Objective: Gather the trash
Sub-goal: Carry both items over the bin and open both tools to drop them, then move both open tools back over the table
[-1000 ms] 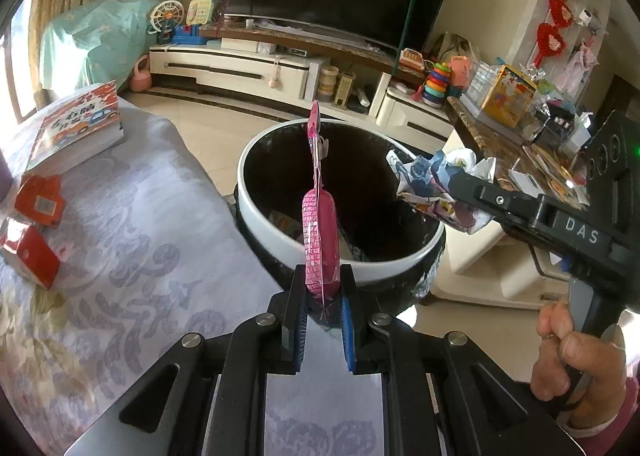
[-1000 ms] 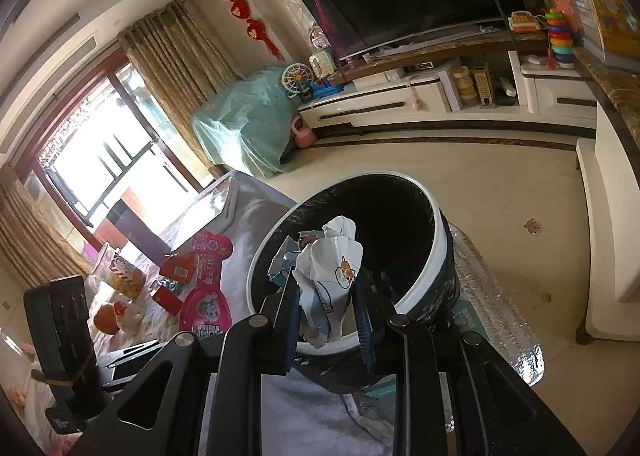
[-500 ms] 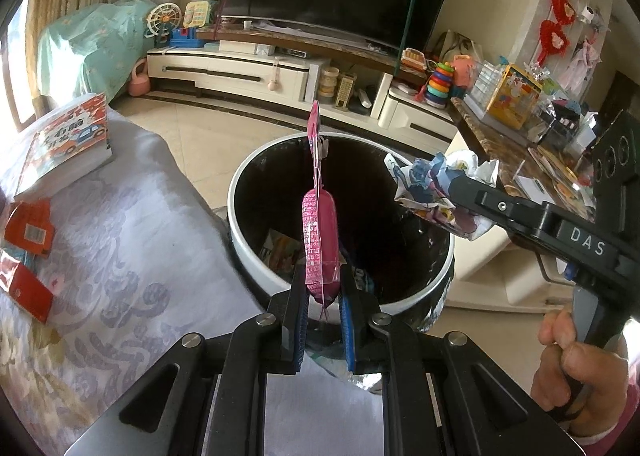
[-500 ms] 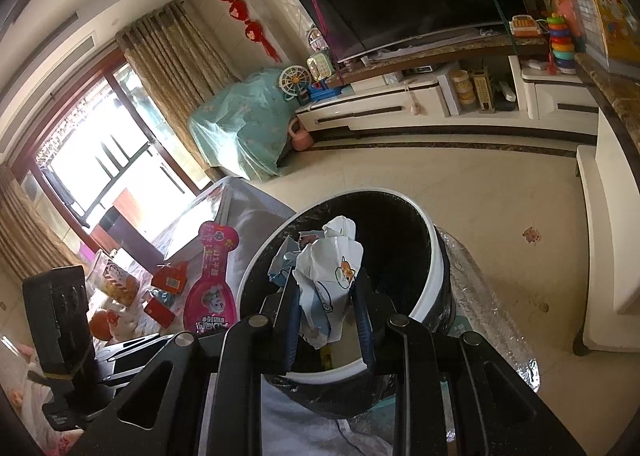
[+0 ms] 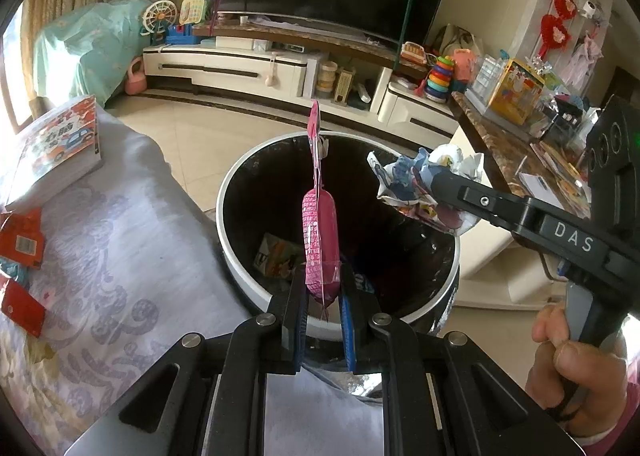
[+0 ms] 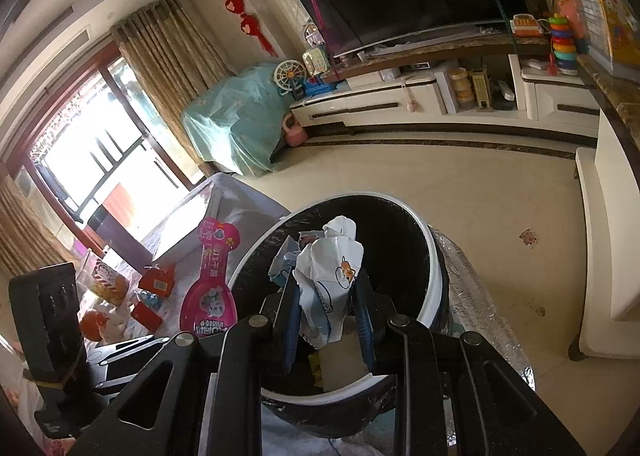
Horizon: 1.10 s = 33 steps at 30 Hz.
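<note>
Both over the trash bin: left gripper pinched pink package, right gripper clamped crumpled wrapper.

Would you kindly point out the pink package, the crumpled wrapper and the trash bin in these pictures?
pink package (image 5: 320, 228), left wrist view, on its bulging pink middle.
crumpled wrapper (image 6: 334, 268), right wrist view, on the white face by the fox print.
trash bin (image 5: 232, 256), left wrist view, on the white rim's left side.
</note>
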Available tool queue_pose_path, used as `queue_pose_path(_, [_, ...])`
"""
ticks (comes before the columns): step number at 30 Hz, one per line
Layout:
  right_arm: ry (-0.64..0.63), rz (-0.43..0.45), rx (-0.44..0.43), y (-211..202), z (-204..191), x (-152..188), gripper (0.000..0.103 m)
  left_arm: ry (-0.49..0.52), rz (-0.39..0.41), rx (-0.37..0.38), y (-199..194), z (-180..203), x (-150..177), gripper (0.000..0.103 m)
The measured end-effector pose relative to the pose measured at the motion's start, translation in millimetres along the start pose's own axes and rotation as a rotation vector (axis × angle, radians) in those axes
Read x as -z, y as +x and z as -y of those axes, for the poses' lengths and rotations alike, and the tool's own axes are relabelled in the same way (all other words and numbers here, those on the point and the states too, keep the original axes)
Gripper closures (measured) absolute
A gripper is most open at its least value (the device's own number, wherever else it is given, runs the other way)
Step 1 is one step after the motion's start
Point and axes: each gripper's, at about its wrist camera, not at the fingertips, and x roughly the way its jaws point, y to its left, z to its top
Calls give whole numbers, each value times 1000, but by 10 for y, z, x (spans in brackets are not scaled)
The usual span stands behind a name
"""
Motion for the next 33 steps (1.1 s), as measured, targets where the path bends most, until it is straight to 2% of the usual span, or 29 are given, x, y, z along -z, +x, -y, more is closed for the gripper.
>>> queue_pose_path(15, [-17,-20,18,141,22,-83,75,-5,-12,-13,108,54,-92,89])
queue_pose_path(16, [-20,-23,23,142,20,-84,72,-10,-17,-10,116,52,-90,89])
queue_pose_path(18, [-23,-19,27,125,3,-83,56,-21,-21,-12,117,48,-93,86])
queue_pose_path(19, [-25,-11,28,98,-4,-80,45,-24,-18,-15,113,45,-100,81])
queue_pose_path(20, [-28,-4,24,81,-12,-78,39,-24,-12,-18,102,46,-104,79])
queue_pose_path(25, [-24,22,20,-11,-20,-63,32,-16,8,-32,36,73,-34,71])
queue_pose_path(27, [-14,31,16,-47,-10,-61,31,-15,23,-48,-19,65,25,64])
queue_pose_path(29, [-4,39,12,-95,-7,-33,23,-25,38,-53,-80,45,108,52])
queue_pose_path(33, [9,41,-1,-165,-47,51,18,-65,43,-70,-184,-66,277,39])
